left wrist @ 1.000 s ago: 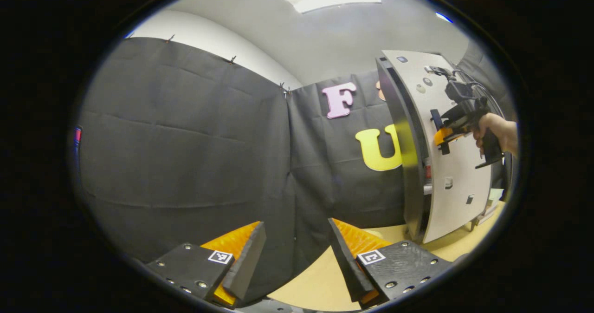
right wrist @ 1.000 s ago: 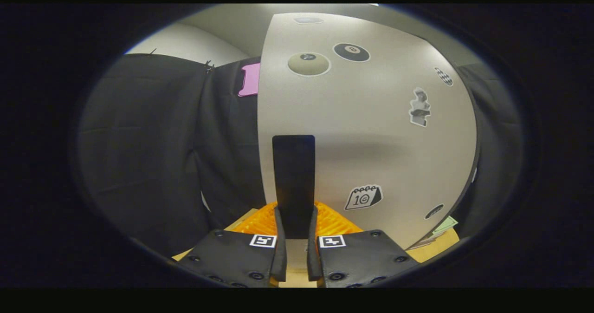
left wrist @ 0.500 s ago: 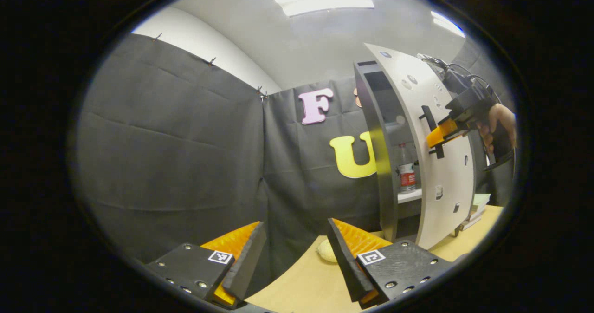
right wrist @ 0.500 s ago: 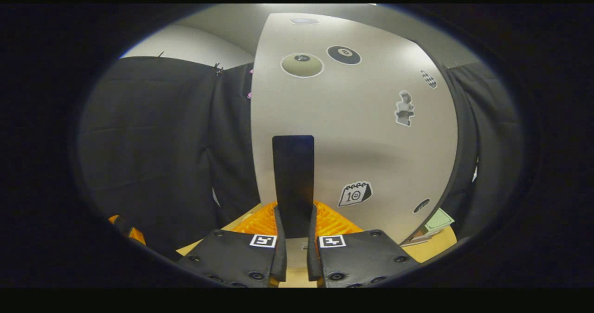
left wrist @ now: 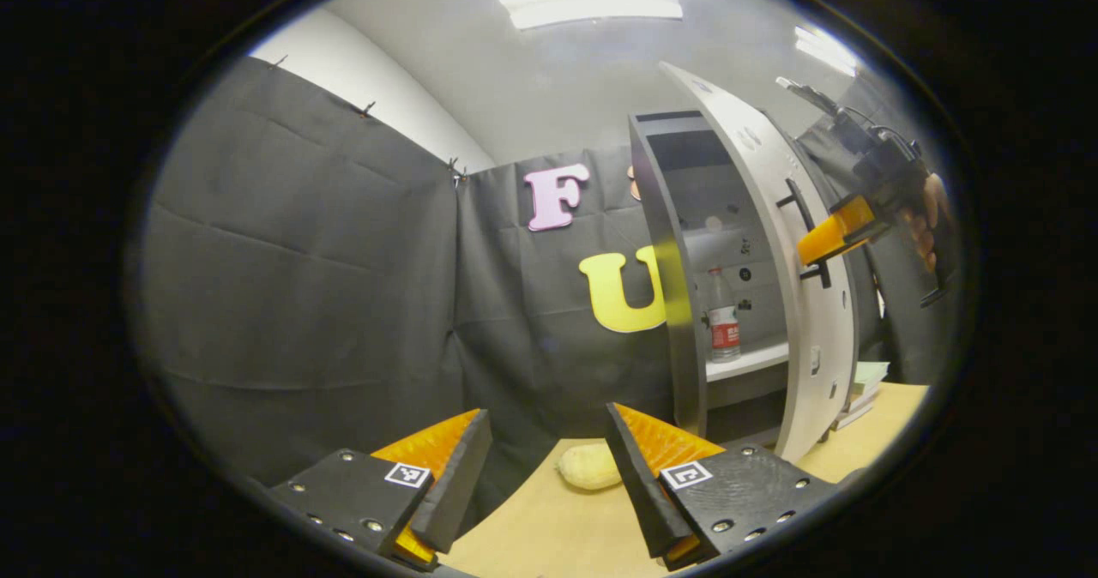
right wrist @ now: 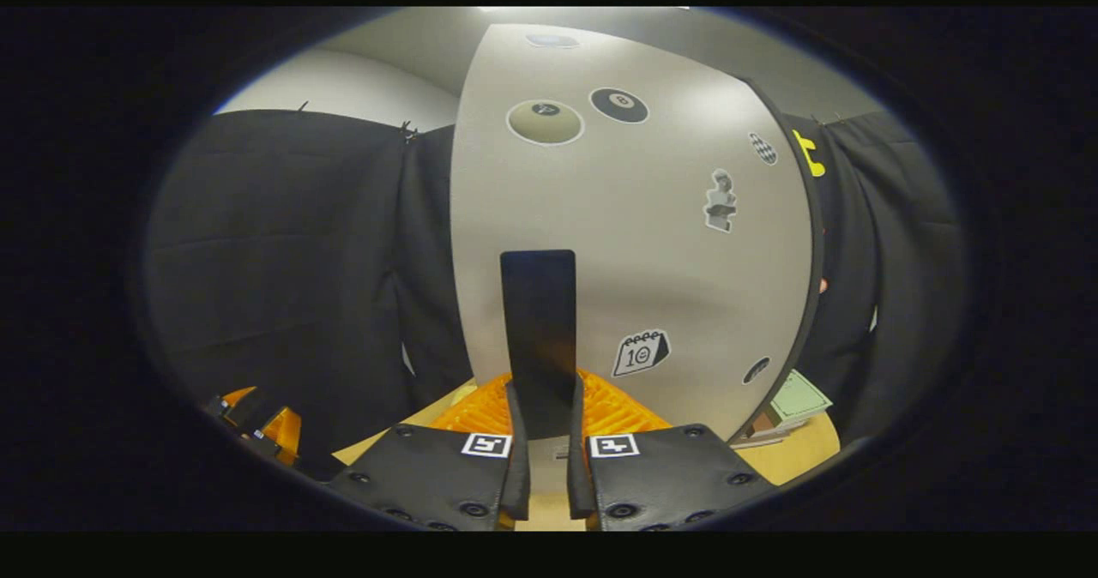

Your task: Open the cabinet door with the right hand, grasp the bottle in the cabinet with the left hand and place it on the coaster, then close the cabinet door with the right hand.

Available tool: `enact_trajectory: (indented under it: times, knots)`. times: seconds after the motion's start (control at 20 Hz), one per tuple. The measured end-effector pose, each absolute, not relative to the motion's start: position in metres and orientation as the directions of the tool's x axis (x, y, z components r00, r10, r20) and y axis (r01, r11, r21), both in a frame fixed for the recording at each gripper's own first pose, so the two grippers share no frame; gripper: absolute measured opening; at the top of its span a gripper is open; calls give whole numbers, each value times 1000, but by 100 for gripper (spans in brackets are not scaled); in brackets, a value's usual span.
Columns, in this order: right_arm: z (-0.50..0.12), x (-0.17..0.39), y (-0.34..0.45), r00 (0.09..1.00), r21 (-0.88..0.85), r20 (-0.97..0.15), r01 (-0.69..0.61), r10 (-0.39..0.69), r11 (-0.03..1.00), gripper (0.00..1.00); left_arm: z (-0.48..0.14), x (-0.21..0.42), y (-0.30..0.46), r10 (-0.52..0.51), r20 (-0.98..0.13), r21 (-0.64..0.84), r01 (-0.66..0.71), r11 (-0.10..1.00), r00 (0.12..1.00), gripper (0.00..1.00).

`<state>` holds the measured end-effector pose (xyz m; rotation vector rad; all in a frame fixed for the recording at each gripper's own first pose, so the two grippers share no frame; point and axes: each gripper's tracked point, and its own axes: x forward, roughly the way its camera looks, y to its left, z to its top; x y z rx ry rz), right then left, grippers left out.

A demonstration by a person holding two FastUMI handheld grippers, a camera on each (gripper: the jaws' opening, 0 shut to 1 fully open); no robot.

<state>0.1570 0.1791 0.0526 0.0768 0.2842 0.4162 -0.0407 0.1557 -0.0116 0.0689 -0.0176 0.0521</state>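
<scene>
The cabinet door (right wrist: 635,243) stands ajar, its dark handle (right wrist: 539,338) pinched between both fingers of the right tool (right wrist: 544,475). Ahead and right of the left tool (left wrist: 549,484) (fingers spread wide, holding nothing) the bottle (left wrist: 723,316) stands upright on the cabinet shelf (left wrist: 746,361), above the tabletop (left wrist: 558,526).

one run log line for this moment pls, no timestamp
phase: opening door | right gripper: shut on door handle | cabinet door: partly open | bottle: upright on shelf | left gripper: open, empty

The cabinet door (left wrist: 772,243) has swung wider, exposing the bottle (left wrist: 723,321).
</scene>
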Motion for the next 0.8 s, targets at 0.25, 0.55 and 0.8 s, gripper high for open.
enact_trajectory:
  times: [0.25, 0.55, 0.8]
  knots:
    - [56, 136, 158, 875, 142, -265, -381, 406, 913, 19, -6, -29, 122, -23, 32, 45, 22, 999, 999, 82]
    - [57, 117, 131, 856, 148, -285, -405, 431, 902, 19, -6, -25, 61, -98, 18, -7, 98, 995, 995, 82]
    - [55, 112, 113, 845, 167, -285, -422, 453, 891, 18, -1, -35, 14, -149, 2, -15, 149, 989, 989, 80]
